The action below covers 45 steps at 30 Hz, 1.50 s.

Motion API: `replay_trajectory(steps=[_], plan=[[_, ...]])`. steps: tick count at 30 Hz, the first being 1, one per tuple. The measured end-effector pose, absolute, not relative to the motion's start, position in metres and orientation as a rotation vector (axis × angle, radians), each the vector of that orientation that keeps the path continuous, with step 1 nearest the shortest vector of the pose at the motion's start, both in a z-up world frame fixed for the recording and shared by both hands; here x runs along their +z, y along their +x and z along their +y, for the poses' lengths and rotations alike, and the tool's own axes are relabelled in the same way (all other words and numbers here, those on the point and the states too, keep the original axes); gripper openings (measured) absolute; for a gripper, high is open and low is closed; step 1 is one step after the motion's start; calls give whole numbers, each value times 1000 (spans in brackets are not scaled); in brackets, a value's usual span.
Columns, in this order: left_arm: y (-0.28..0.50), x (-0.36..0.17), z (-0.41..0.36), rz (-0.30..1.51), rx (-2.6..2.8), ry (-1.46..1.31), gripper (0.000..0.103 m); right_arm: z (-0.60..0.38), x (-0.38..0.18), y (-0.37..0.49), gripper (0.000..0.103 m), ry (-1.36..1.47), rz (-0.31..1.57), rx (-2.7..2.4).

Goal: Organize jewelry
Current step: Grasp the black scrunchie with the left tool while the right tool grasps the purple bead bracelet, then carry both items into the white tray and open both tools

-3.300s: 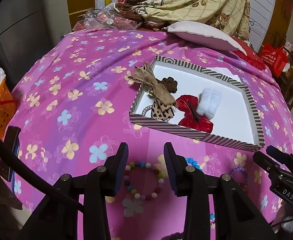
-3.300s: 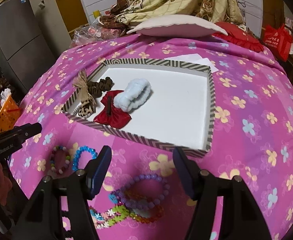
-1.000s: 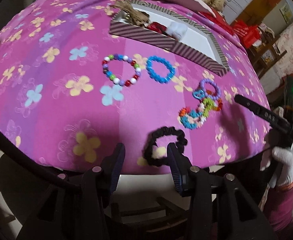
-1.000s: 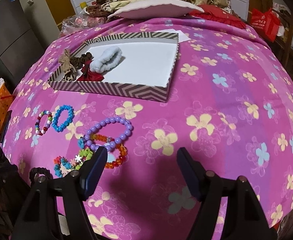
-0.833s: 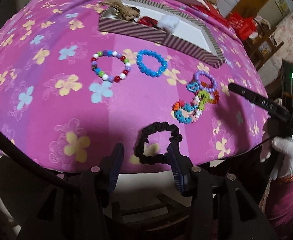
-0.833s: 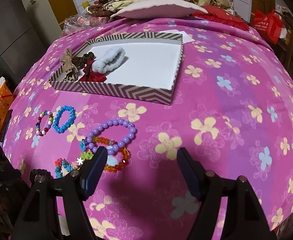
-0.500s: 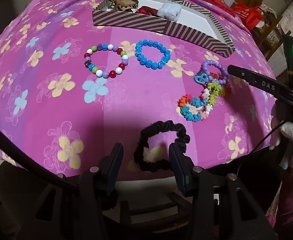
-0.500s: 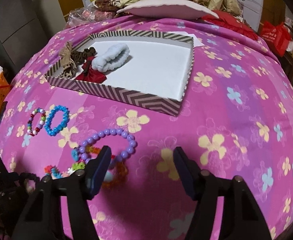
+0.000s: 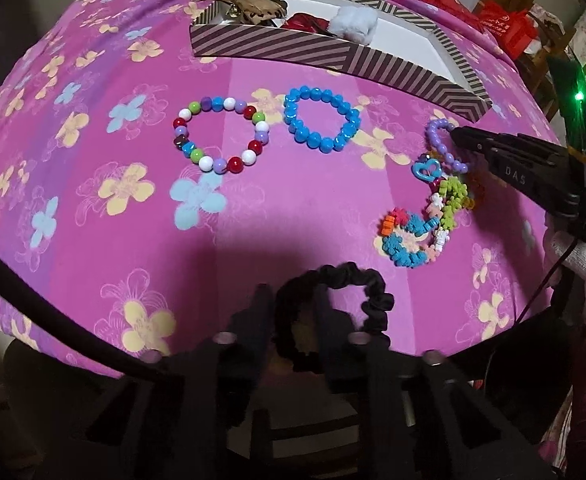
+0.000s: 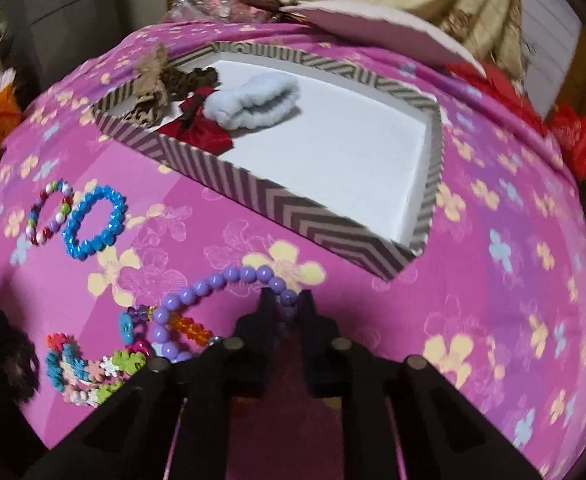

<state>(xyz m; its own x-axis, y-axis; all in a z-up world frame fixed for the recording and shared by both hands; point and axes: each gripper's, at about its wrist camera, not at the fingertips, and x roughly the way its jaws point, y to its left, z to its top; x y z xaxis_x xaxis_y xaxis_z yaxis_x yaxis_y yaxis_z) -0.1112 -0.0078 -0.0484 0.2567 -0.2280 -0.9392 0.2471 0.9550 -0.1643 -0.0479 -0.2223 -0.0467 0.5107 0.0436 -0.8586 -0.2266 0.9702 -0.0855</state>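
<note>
From the left wrist view, the left gripper (image 9: 293,312) is bearing down at the near edge of the flowered bedspread (image 9: 133,200), and its jaws have just been closing; they are now pinching the near-left side of the black scrunchie (image 9: 333,304), whose loop is lying flat with its longer axis running left to right. Off to the right, the right gripper (image 9: 459,134) is reaching in over the purple bead bracelet (image 9: 439,140). The multicoloured bracelet (image 9: 221,136) and the blue bracelet (image 9: 321,120) are lying side by side, untouched, just short of the striped box (image 9: 333,52).

From the right wrist view, the right gripper's (image 10: 287,308) jaws have just been closing and are pressing together on the purple bead bracelet (image 10: 221,284) at its right end; the loop is stretching away leftward, tangled with an orange bracelet (image 10: 189,328). This looks like the pick-up step for both hands. Next, each is needing a clean lift, then a carry over the striped box (image 10: 293,208) wall onto its bare white floor.
</note>
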Motion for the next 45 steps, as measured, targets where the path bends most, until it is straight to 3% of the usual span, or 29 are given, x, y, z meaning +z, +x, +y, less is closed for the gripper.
replay_trajectory(steps=[5, 29, 45], plan=[[-108, -36, -2, 1230, -330, -18, 19, -230, -26, -54, 9, -124, 978, 188], [-33, 44, 13, 1059, -295, -84, 18, -249, 71, -22, 9, -31, 842, 238], [83, 62, -44, 1017, -267, -39, 18, -226, 38, 43, 9, -13, 920, 307]])
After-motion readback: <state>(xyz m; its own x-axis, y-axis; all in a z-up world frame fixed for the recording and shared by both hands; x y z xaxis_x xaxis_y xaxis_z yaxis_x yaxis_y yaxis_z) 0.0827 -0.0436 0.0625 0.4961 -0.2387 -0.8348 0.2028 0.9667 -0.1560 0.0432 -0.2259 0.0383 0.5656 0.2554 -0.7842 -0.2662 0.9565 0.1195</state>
